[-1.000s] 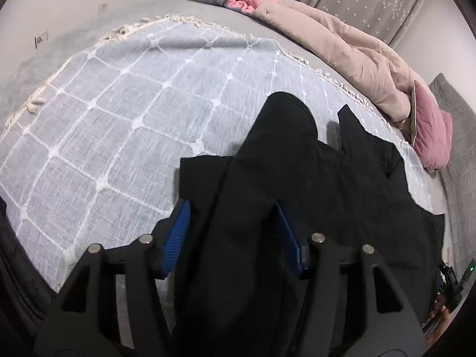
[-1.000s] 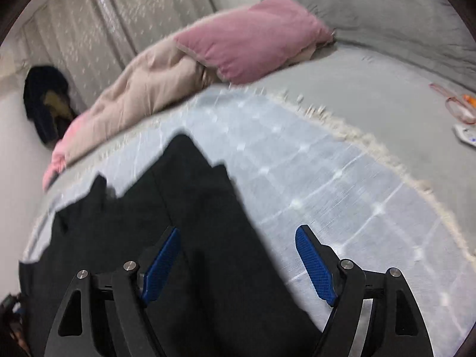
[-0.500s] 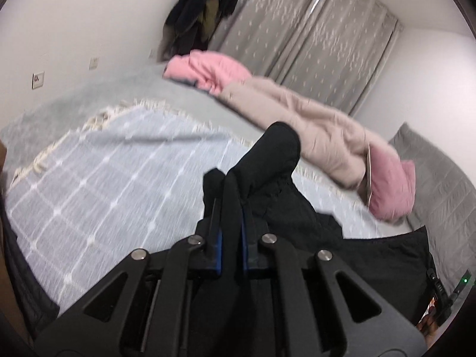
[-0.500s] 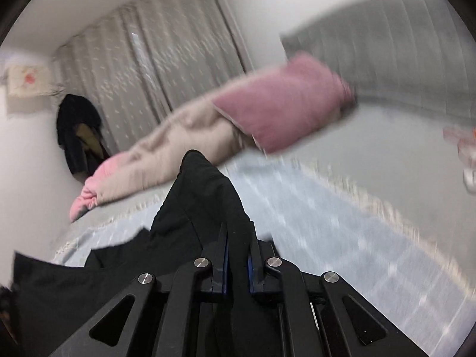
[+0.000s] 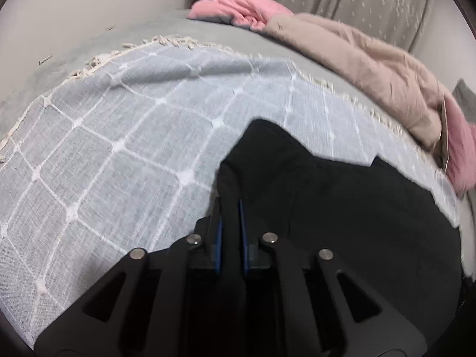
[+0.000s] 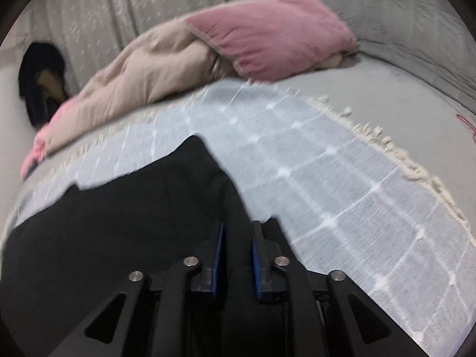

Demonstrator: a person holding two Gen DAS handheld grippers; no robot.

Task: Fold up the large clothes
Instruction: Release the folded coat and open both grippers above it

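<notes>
Left hand-held gripper (image 5: pixel 229 208) and right hand-held gripper (image 6: pixel 237 232) each stay clamped on a fold of the matte black garment (image 5: pixel 342 208), now lowered from half a second ago toward the pale grey-blue woven throw with white grid and fringe (image 5: pixel 119 136) on the bed, where the soft, creased garment lies spread.

A second ago both tools stand open over the flat black garment (image 5: pixel 342 208); now the left tool (image 5: pixel 229 217) and the right tool (image 6: pixel 237 239) are each pinched on a fold of it. Since half a second ago, when the lifted cloth rose against the curtains, both tools tilt back down toward the checked blanket (image 5: pixel 119 136), and the garment sits lower over it.
</notes>
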